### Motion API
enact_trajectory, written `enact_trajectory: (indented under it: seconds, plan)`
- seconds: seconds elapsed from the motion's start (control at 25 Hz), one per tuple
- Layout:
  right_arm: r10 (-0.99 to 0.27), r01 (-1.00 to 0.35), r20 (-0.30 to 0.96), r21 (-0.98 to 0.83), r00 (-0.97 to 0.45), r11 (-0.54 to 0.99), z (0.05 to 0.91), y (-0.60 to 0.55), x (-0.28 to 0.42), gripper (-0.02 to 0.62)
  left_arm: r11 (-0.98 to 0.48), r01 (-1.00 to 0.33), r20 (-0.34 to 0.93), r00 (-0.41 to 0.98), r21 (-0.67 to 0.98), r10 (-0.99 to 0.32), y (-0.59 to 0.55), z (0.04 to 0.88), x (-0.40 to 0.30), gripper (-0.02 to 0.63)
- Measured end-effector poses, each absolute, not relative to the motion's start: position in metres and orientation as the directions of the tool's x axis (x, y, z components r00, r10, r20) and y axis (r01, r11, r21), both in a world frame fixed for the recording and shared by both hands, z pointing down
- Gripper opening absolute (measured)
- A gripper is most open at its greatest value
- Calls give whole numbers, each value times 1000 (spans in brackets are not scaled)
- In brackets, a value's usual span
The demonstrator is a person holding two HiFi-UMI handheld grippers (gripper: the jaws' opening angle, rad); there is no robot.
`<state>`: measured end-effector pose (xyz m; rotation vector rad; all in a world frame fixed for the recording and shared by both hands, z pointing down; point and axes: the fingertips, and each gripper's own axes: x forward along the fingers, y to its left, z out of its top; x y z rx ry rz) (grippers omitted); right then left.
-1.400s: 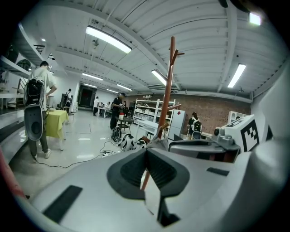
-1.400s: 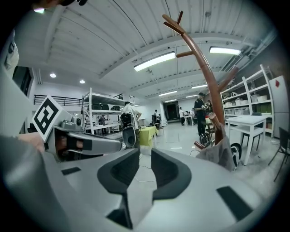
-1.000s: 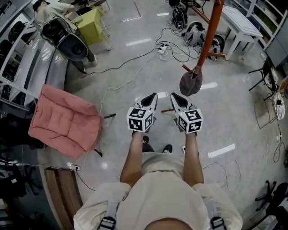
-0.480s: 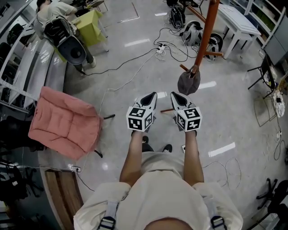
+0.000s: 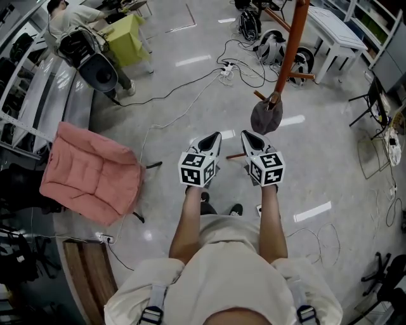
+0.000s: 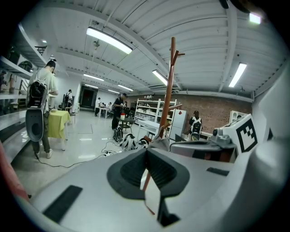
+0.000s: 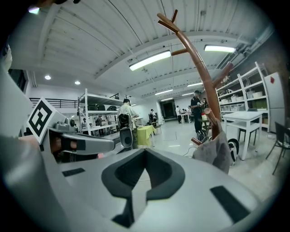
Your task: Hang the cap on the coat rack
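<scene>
A grey cap (image 5: 266, 116) hangs on a low peg of the reddish-brown coat rack (image 5: 290, 47), just ahead of me and to the right. In the right gripper view the cap (image 7: 215, 152) droops from the rack (image 7: 199, 72) at right. The left gripper view shows the rack (image 6: 168, 93) straight ahead. My left gripper (image 5: 217, 136) and right gripper (image 5: 243, 135) are held side by side in front of my body, short of the cap. Both are shut with nothing between the jaws.
A pink padded chair (image 5: 89, 171) stands at my left. Cables and a power strip (image 5: 228, 68) lie on the glossy floor ahead. A white table (image 5: 339, 32) and backpacks (image 5: 276, 44) sit behind the rack. A person (image 5: 70, 19) stands by a yellow-green table (image 5: 130, 35) at far left.
The view shifted slightly, so the cap and rack sit a little higher in the picture. Both grippers stay in the same place before my body.
</scene>
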<state>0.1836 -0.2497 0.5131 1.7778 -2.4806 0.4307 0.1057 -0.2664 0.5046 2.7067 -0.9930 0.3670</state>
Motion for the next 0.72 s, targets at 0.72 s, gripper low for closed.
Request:
enact_trajectory:
  seconds: [0.72]
  plan:
    - [-918, -940, 226, -180, -327, 291, 517, -251, 186, 5, -739, -660, 317, 736, 139, -598, -266, 508, 107, 8]
